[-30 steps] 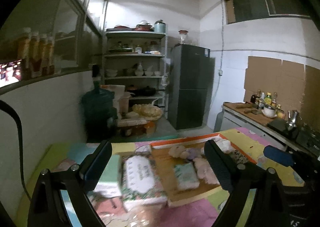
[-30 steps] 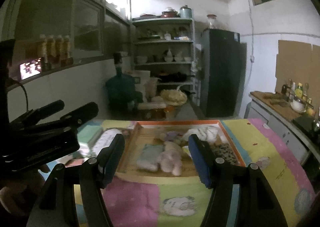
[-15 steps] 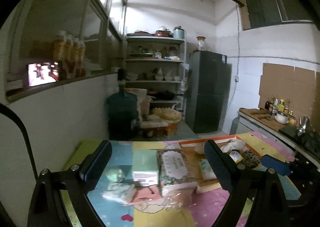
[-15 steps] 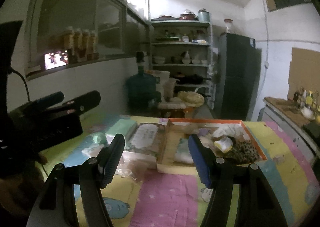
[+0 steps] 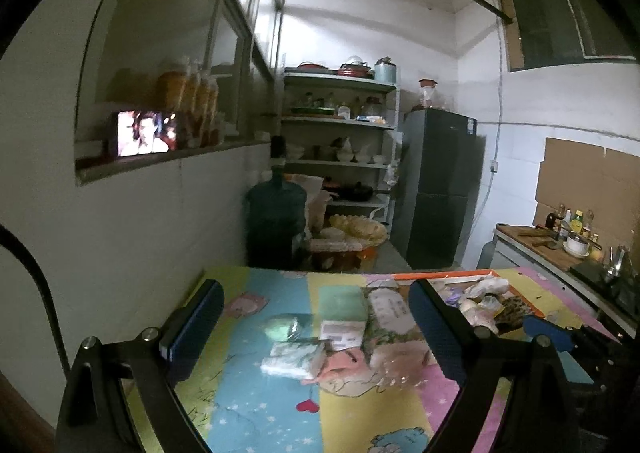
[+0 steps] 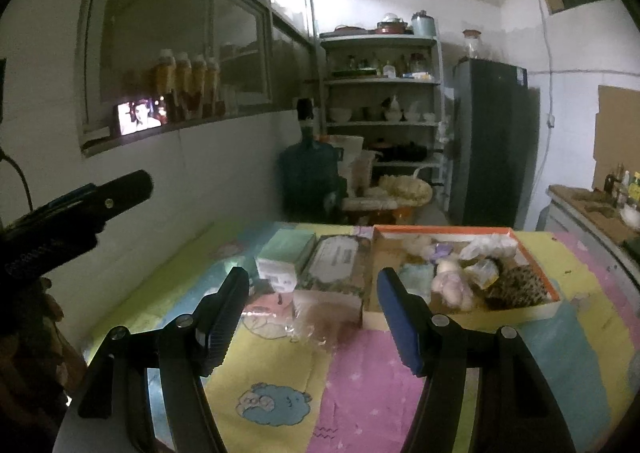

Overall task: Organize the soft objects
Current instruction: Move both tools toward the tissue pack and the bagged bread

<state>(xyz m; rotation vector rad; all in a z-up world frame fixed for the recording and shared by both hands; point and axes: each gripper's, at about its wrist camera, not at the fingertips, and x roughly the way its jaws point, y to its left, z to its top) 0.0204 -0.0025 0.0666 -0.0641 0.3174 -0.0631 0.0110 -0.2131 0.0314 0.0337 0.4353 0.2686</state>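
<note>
An orange-rimmed tray (image 6: 440,230) holds several soft toys and cloths, among them a pink plush (image 6: 452,285) and a leopard-print piece (image 6: 516,287). Left of it lie a patterned tissue pack (image 6: 334,259), a green box (image 6: 286,249), a pink item (image 6: 268,301) and clear plastic wrap (image 6: 320,317). In the left wrist view a wrapped pack (image 5: 294,357) and a green ball (image 5: 280,327) lie ahead. My left gripper (image 5: 316,329) is open and empty above the mat. My right gripper (image 6: 312,313) is open and empty, before the tray.
A colourful cartoon mat (image 6: 280,405) covers the table, which meets a white wall (image 6: 224,173) on the left. Beyond stand a water jug (image 6: 310,185), shelves (image 6: 380,81) and a dark fridge (image 6: 492,141). A counter (image 5: 532,237) runs along the right.
Both grippers have swung left, away from the tray: the loose packs left of it now lie ahead of the left gripper. Both stay open and empty.
</note>
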